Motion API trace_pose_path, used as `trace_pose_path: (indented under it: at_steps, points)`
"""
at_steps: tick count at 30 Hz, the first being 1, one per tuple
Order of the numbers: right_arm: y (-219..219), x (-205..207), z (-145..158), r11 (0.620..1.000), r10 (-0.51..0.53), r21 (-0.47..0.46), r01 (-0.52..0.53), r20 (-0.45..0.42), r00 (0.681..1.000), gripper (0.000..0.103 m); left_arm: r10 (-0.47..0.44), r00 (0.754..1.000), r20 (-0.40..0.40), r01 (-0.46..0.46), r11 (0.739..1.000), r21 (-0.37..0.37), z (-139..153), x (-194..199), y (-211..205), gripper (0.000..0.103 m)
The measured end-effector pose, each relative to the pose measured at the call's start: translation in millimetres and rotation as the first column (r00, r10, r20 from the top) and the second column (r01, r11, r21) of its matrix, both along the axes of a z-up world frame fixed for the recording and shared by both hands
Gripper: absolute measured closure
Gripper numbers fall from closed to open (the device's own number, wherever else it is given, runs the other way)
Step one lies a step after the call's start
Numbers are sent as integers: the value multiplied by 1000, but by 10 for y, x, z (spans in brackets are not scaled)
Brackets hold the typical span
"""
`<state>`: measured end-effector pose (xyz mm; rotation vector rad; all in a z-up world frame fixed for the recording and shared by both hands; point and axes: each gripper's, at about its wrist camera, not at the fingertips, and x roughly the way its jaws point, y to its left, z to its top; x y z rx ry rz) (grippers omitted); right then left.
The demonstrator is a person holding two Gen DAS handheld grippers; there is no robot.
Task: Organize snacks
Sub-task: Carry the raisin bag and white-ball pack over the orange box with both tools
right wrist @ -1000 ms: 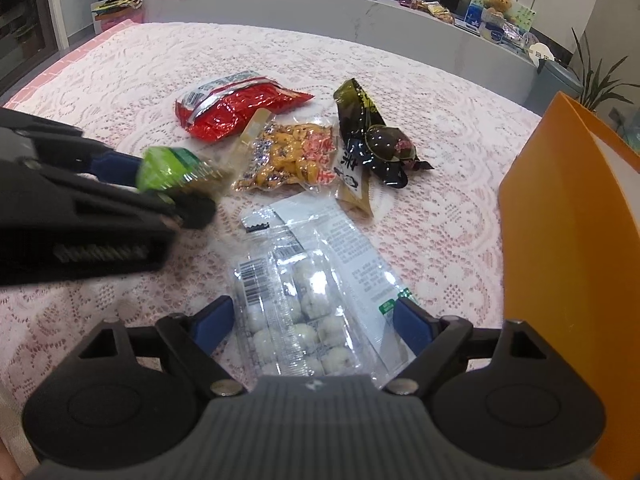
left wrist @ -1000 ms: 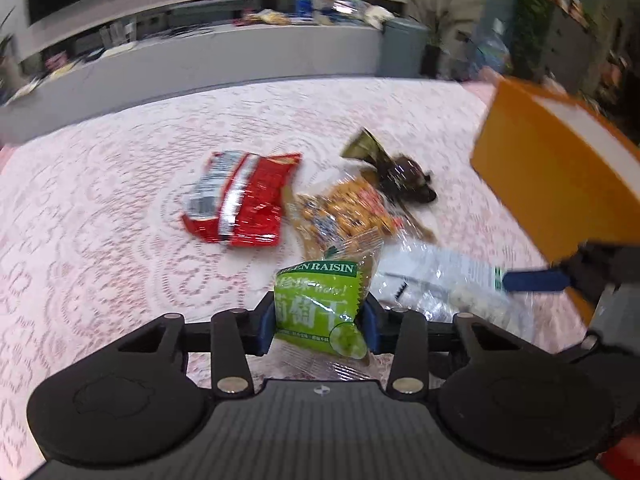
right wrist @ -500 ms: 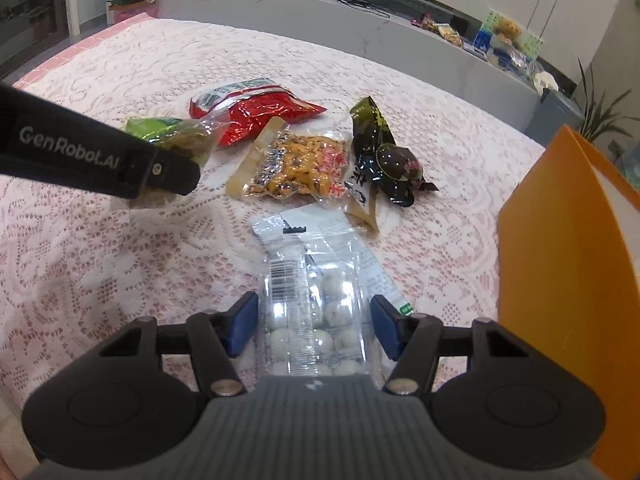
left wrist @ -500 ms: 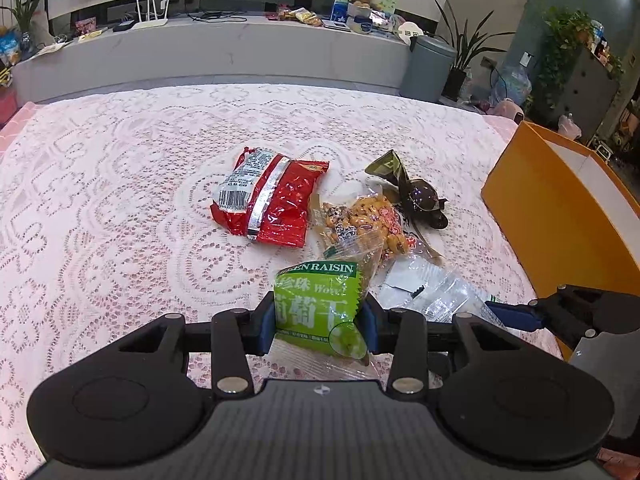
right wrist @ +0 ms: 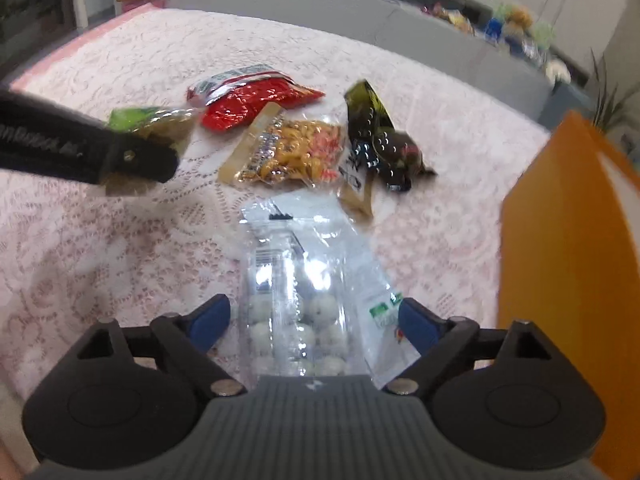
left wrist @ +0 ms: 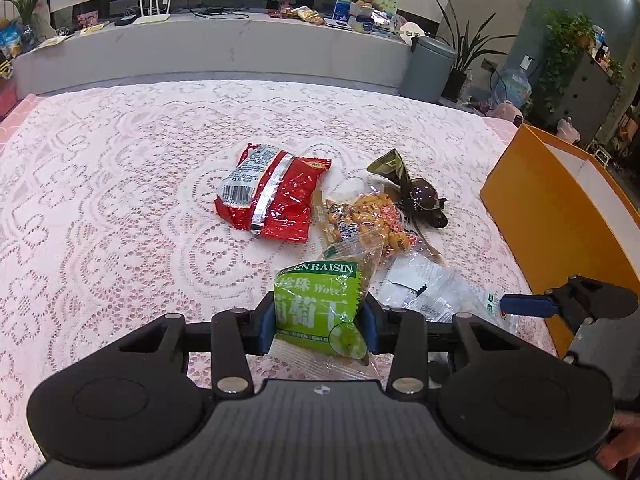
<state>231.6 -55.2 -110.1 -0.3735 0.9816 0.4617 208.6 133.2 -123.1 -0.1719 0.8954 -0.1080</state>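
Note:
My left gripper [left wrist: 318,322] is shut on a green raisin packet [left wrist: 320,304] and holds it above the table; the packet also shows in the right wrist view [right wrist: 152,124]. My right gripper [right wrist: 314,320] is open, its blue pads on either side of a clear bag of white balls [right wrist: 296,300] lying on the lace cloth. Beyond lie a red snack bag [left wrist: 272,196], a clear bag of orange snacks [left wrist: 368,220] and a dark wrapped snack [left wrist: 416,196]. An orange box [left wrist: 556,216] stands at the right.
The table has a pink lace cloth [left wrist: 120,184]. A grey counter [left wrist: 224,48] with clutter runs along the back, with a grey bin [left wrist: 428,64] and plants to its right.
My right gripper's pads have spread wider around the clear bag and the view is blurred by motion. My left gripper still holds the raisin packet and has risen slightly.

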Motion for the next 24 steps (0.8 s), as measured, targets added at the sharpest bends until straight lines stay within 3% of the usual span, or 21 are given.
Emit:
trace_pose_path:
  at_steps: [5,7,10,24]
  points:
    - [-97,89,-22,998,-50,48,52,-40,998,13,-2,1000,-4,2,1000,-16,-4,3,23,56]
    - [-78,76,-24,998,-43,42,45,-30,999,17,-9,1000,-1,9,1000,-22,-6,0,20,56]
    - [-72,26,29,998,-32,56,31,6,999,44,-18,1000,3,18,999,-27,-1,-9,15,56]
    - [-131,-48,250,992,-72,112,64,66,995,48,-29,999,29,30,999,-33,89,-71,-10,56]
